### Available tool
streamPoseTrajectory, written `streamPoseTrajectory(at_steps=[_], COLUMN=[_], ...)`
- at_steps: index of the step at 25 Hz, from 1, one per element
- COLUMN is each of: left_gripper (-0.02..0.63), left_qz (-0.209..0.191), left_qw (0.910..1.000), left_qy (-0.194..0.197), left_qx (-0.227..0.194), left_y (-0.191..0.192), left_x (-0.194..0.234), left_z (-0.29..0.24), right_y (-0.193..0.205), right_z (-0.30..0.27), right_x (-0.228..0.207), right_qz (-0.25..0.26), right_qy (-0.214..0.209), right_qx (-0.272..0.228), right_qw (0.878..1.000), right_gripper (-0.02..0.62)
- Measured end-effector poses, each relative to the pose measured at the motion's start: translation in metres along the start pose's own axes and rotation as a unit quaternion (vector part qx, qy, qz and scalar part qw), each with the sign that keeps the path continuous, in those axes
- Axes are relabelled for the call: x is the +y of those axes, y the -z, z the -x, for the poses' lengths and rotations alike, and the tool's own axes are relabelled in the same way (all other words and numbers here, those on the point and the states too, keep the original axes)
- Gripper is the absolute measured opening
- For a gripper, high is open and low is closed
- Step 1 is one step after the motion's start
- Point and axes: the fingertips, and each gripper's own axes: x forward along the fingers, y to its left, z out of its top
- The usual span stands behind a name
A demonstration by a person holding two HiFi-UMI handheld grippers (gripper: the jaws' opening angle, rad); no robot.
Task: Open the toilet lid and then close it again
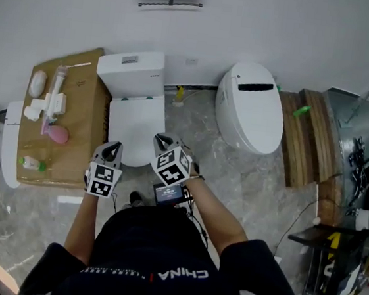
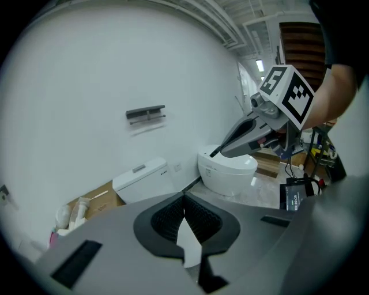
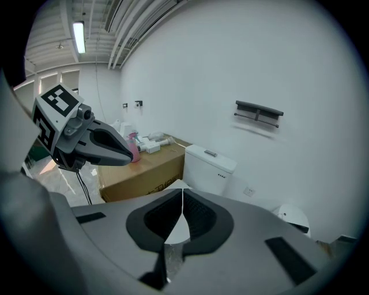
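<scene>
Two grippers, both clenched on nothing: our left gripper [image 1: 113,147] and right gripper [image 1: 161,139] hover side by side, apart, over the front edge of the toilet lid [image 1: 136,119] and appear clear of it. We read the lid as lying flat on the bowl, below the tank [image 1: 132,70]. We judge that this paired stance keeps both tips near the lid's front lip. A cardboard box [image 1: 74,131] stands just left, and a second toilet [image 1: 250,108] stands to the right.

**Floor: grey marbled tile**

Grey marbled floor [image 1: 246,184] is carrying a white tank toilet [image 1: 135,118], lid down, backing against the wall. Cardboard box [image 1: 85,119] is sitting just beside it on the left. Oval tankless toilet [image 1: 250,108] is standing to the right, wooden boards [image 1: 308,134] lying beyond.
</scene>
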Motion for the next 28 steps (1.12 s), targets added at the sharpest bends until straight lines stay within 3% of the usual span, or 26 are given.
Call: streamPoseTrajectory(at_steps=[8,13,17,21,28], left_gripper=[0.011,0.011,0.011,0.011,0.011], left_qz=[0.021,0.016,0.002,0.008,-0.022], left_qw=[0.9991,0.9979,0.9982,0.9980,0.9970], left_qy=[0.000,0.013,0.027,0.047,0.067], left_qx=[0.037,0.062,0.053,0.042,0.030], left_y=[0.024,0.059,0.068,0.084,0.134], left_x=[-0.048,-0.065,-0.073,-0.080,-0.096], left_z=[0.016,0.031,0.049,0.077,0.150], right_y=[0.045,0.056,0.062,0.070,0.075], right_z=[0.009,0.014,0.027,0.042,0.077], right_x=[0.005,0.024,0.048,0.089,0.181], right_qz=[0.016,0.023,0.026,0.027,0.032], right_qy=[-0.036,-0.024,-0.011,0.005,0.034], right_qx=[0.024,0.027,0.031,0.037,0.023], right_qw=[0.999,0.999,0.999,0.999,0.999], right_gripper=[0.018,0.018,0.018,0.018,0.017])
